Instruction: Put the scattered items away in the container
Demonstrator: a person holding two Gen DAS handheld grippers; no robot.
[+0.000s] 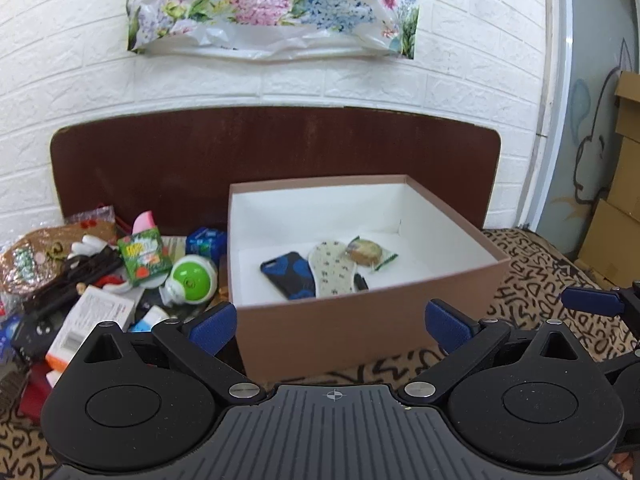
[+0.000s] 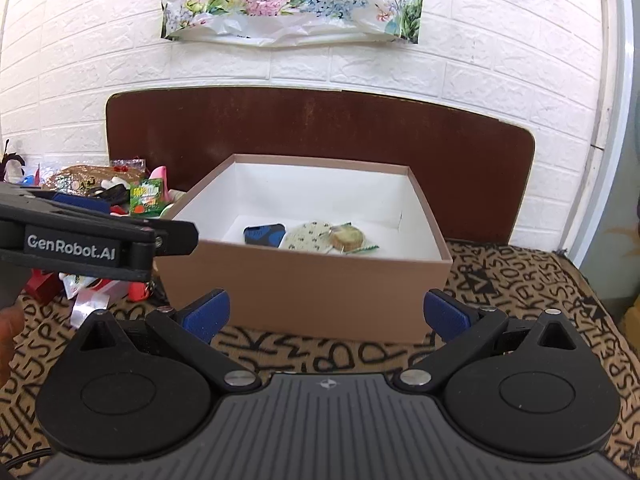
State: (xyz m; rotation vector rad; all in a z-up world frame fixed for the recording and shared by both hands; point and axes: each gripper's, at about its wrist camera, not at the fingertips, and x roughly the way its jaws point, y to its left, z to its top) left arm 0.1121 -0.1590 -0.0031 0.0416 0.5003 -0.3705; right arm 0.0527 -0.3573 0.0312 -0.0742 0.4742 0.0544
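Note:
A brown cardboard box (image 1: 320, 328) with a white inside stands on the patterned cloth; it also shows in the right wrist view (image 2: 304, 284). Inside lie a blue-black phone case (image 1: 289, 275), a patterned insole (image 1: 333, 268) and a wrapped cake (image 1: 365, 251). A pile of scattered items (image 1: 100, 280) lies left of the box, with a green-white round gadget (image 1: 192, 276) and a green packet (image 1: 141, 257). My left gripper (image 1: 332, 322) is open and empty in front of the box. My right gripper (image 2: 326, 314) is open and empty, also before the box.
A dark brown headboard (image 1: 280, 152) stands against the white brick wall behind the box. Cardboard boxes (image 1: 624, 184) stack at the far right. The left gripper's body (image 2: 80, 240) crosses the left of the right wrist view. The lettered cloth (image 2: 520, 280) covers the surface.

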